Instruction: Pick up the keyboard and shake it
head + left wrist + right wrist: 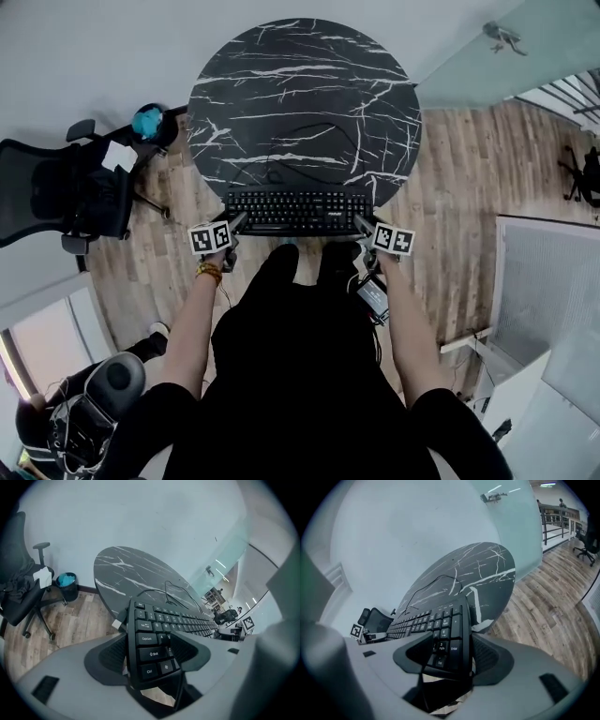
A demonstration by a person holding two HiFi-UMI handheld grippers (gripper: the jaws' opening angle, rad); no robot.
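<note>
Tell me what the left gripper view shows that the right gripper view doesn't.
Only the left gripper view: the left gripper with its jaws shut on the Ctrl and Shift end of the keyboard, plus a teal-lined bin by the wall. Only the right gripper view: the right gripper with its jaws shut on the number-pad end, plus a railing at far right. Both: the keyboard, its cable and the round marble table.

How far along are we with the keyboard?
Done: left gripper and right gripper are each shut on an end of the keyboard. In hand: it is at the table's near edge; I cannot tell if it is raised. Left: lift and shake.
</note>
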